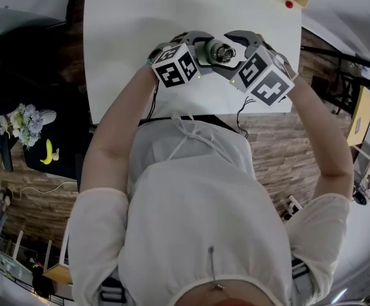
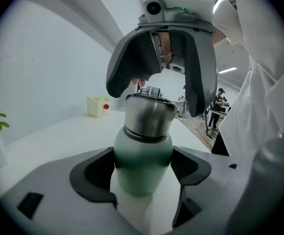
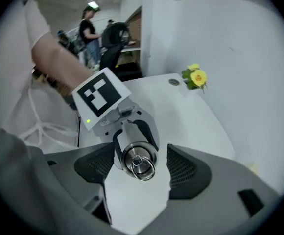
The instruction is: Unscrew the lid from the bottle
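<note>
In the upper middle of the head view, above a white table (image 1: 140, 18), a person held two grippers together. The left gripper (image 2: 143, 174) was clamped on the green body of the bottle (image 2: 143, 153), its pads pressing both sides. The right gripper (image 3: 141, 171) stood over the steel lid (image 3: 139, 161) with its jaws wide apart, pads clear of it on both sides and holding nothing. The lid sat on the neck, so the unscrewing looked unfinished: gripping and turning remained.
</note>
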{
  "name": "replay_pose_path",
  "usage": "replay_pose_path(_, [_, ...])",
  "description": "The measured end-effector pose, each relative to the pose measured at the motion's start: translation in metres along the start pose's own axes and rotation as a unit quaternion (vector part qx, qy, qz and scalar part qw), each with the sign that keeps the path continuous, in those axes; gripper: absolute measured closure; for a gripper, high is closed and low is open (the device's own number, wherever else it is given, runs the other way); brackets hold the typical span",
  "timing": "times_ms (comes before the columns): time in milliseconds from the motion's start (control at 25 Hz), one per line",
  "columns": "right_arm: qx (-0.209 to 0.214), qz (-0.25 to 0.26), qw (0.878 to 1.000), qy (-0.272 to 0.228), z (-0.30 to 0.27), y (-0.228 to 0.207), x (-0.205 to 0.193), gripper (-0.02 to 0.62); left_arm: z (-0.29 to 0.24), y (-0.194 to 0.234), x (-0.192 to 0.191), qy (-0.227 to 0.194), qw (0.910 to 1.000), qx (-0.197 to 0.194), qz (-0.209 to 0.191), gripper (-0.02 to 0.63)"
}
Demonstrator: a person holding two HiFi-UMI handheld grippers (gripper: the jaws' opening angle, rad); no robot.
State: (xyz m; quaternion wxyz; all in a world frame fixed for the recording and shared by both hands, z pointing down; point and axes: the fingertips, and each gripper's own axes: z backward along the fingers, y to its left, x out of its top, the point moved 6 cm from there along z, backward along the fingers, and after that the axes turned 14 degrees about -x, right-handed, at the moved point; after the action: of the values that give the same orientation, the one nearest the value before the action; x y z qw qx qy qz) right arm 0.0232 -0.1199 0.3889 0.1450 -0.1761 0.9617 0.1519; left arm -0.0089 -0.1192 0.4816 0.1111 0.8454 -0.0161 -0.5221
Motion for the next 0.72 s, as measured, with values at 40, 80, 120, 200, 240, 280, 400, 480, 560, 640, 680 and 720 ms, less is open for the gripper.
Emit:
replay_pose_path(40, [-0.006,-0.049,0.999,0.013,-0.001,0.000,-0.003,0.249,0.000,0.000,0.000,0.000,1.0000,0.000,0.000,0.233])
replay_pose_path(80, [-0.010,-0.093,0.995,0.034,-0.004,-0.002,-0.008,0.257,-0.001,-0.001,0.000,0.000,1.0000,-0.001,0.000,0.233])
replay_pose_path(120, [-0.011,-0.133,0.990,0.056,-0.008,-0.003,-0.014,0.264,-0.001,-0.001,-0.001,0.001,1.0000,-0.001,-0.001,0.233])
replay_pose_path(200, [-0.002,-0.191,0.978,0.088,-0.014,-0.007,-0.023,0.290,-0.001,0.000,-0.001,0.001,1.0000,0.000,0.000,0.233])
replay_pose_path(240, [0.006,-0.208,0.973,0.097,-0.014,-0.008,-0.024,0.297,-0.001,0.000,-0.001,0.002,1.0000,0.000,0.000,0.233])
replay_pose_path(280, [0.012,-0.216,0.971,0.101,-0.013,-0.009,-0.025,0.332,-0.002,0.000,-0.001,0.002,1.0000,0.000,0.000,0.233])
replay_pose_path(400, [0.017,-0.210,0.972,0.105,-0.012,-0.009,-0.023,0.348,-0.002,0.000,-0.001,0.002,1.0000,-0.001,-0.001,0.233])
replay_pose_path(480, [0.014,-0.201,0.973,0.112,-0.012,-0.009,-0.021,0.348,-0.002,0.000,-0.001,0.002,1.0000,-0.001,-0.001,0.233])
replay_pose_path(560, [0.013,-0.191,0.974,0.117,-0.013,-0.008,-0.020,0.348,-0.002,0.000,-0.001,0.002,1.0000,0.000,0.000,0.233])
replay_pose_path(640, [0.023,-0.176,0.978,0.113,-0.014,-0.005,-0.020,0.348,-0.002,-0.001,-0.001,0.001,1.0000,0.000,0.001,0.233])
replay_pose_path(680, [0.031,-0.156,0.982,0.105,-0.014,-0.004,-0.020,0.348,-0.002,-0.001,-0.001,0.001,1.0000,0.000,0.002,0.233])
replay_pose_path(720, [0.037,-0.123,0.987,0.094,-0.014,-0.004,-0.020,0.348,-0.003,-0.001,-0.002,0.001,1.0000,0.000,0.002,0.233])
